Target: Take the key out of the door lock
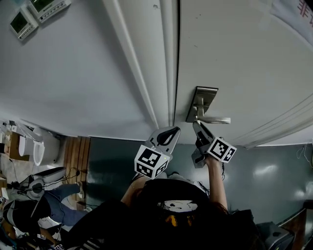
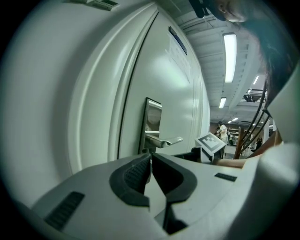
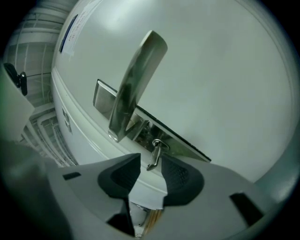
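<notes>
Wht door (image 1: 244, 58), steel lock plate (image 1: 201, 100) (key (image 3: 154, 154) in), teal floor (image 1: 112, 156)

One door (image 1: 244, 58), one handle (image 1: 215, 119), one key (image 3: 153, 157), two tools (image 1: 171, 133) (image 1: 197, 125), perhaps two panels (image 1: 22, 23) (image 1: 49, 7).

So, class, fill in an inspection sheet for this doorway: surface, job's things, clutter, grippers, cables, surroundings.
Surface: white door, bare around the lock.
Job's things: key in the lock plate, beside the lever handle.
Clutter: assorted gear at the lower left of the head view.
Grippers: right gripper open, the key's end between its tips, not clamped; left gripper shut, empty.
Cables: black leads on the floor.
Surroundings: dark floor; wall panels.
</notes>
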